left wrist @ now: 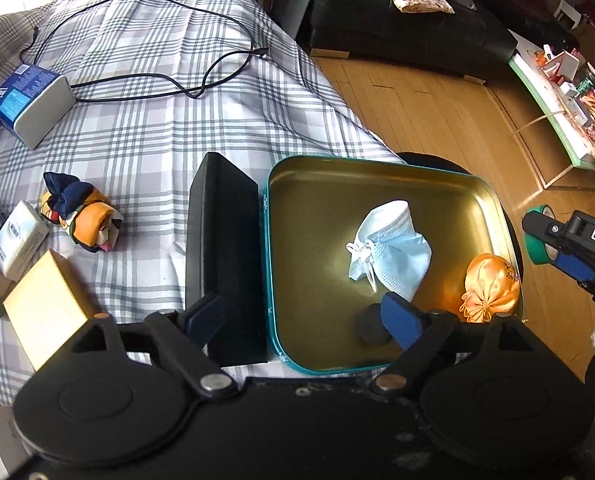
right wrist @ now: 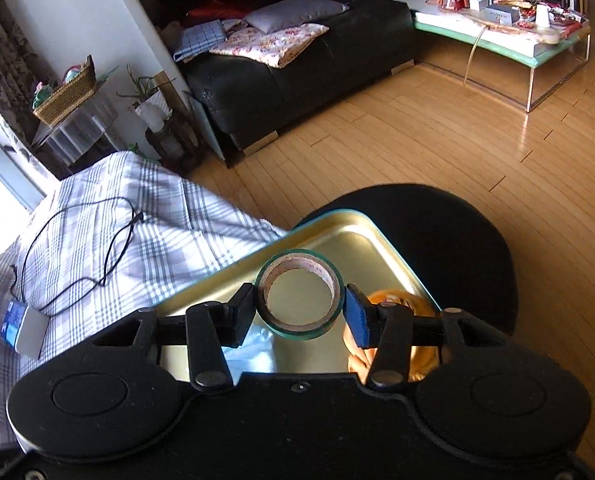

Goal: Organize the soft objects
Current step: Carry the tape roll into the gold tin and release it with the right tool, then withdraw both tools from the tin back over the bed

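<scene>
A teal-rimmed metal tin (left wrist: 317, 184) sits at the bed's edge and holds a light blue face mask (left wrist: 393, 248), an orange satin pouch (left wrist: 491, 284) and a small dark round object (left wrist: 371, 330). A rolled orange and navy cloth (left wrist: 81, 212) lies on the plaid bedspread to the left. My left gripper (left wrist: 305, 320) is open and empty over the tin's near-left corner. My right gripper (right wrist: 299, 314) is shut on a green tape roll (right wrist: 299, 300) above the tin (right wrist: 361, 232); it also shows in the left wrist view (left wrist: 541, 240). The pouch (right wrist: 393, 296) peeks out behind the right finger.
A black box (left wrist: 225, 248) stands against the tin's left side. A tan box (left wrist: 45, 304), a white packet (left wrist: 17, 240) and a blue-white charger box (left wrist: 29, 100) with a black cable (left wrist: 157, 80) lie on the bed. A black stool (right wrist: 437, 248), wooden floor, black sofa (right wrist: 297, 60) and a cluttered low table (right wrist: 505, 36) lie beyond.
</scene>
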`<state>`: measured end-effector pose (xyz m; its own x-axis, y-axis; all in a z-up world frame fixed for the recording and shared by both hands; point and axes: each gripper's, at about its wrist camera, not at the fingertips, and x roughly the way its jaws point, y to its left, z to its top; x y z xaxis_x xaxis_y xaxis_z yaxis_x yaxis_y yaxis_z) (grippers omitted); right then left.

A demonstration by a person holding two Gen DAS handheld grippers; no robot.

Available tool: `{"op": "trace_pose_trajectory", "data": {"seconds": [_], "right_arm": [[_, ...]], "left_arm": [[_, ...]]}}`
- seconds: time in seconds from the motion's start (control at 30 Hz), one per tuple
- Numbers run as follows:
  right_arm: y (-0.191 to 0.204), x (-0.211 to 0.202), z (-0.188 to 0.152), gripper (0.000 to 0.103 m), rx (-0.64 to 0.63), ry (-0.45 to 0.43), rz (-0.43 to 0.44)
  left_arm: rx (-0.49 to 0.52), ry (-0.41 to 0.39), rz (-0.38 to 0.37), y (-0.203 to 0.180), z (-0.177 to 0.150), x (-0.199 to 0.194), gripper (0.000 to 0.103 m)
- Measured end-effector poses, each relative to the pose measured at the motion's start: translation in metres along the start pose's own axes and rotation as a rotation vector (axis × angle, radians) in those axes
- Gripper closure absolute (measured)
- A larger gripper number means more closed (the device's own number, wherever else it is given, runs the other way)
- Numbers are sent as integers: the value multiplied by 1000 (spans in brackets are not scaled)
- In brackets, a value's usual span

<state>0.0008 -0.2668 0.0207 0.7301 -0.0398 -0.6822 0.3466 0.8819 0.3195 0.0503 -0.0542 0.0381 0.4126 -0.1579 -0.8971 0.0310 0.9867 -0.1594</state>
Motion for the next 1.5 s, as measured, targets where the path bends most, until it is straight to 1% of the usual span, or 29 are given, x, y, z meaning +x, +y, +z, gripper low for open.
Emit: {"op": "trace_pose_trajectory", "data": {"seconds": [0.07,0.1,0.17,0.2,0.3,0.4,0.5,0.6,0.67,0.8,0.93,1.07,1.27,1.37,1.5], "right_arm": [[6,8,2,52,6,-14,-49],[9,12,1,48,8,-8,-74],[12,20,-2,46,14,-10,-136],[14,23,-2,46,3,-2,-142],[15,22,-7,46,3,-10,-145],[18,18,-9,46,-25,-19,-121],[20,15,-10,46,-40,-29,-103],[23,14,-11,46,-54,-51,-107],[28,16,-12,46,-70,-51,-116],[42,20,-15,46,-136,-55,-137],[51,21,-19,46,-184,-80,-148],[53,22,-18,46,-186,-82,-150],[53,25,-17,46,-165,-59,-161],[54,26,-18,46,-161,-50,-167],[57,28,-18,46,-167,-42,-177]], "left_arm": [[-23,-10,27,1,-1,-3,18],[-30,5,36,2,-1,-3,17],[-13,-1,40,3,-1,-6,17],[-1,-10,50,3,-2,-9,17],[12,-27,56,5,-6,-13,13],[10,-26,34,9,-12,-16,13],[26,-59,37,10,-23,-23,13],[48,-89,42,12,-32,-31,10],[42,-104,35,16,-36,-35,9],[36,-132,44,22,-40,-40,8],[29,-137,40,31,-46,-41,7],[18,-139,43,39,-49,-42,7],[4,-165,61,51,-49,-50,6],[-12,-171,58,59,-47,-53,5],[-31,-182,77,71,-46,-55,5]]}}
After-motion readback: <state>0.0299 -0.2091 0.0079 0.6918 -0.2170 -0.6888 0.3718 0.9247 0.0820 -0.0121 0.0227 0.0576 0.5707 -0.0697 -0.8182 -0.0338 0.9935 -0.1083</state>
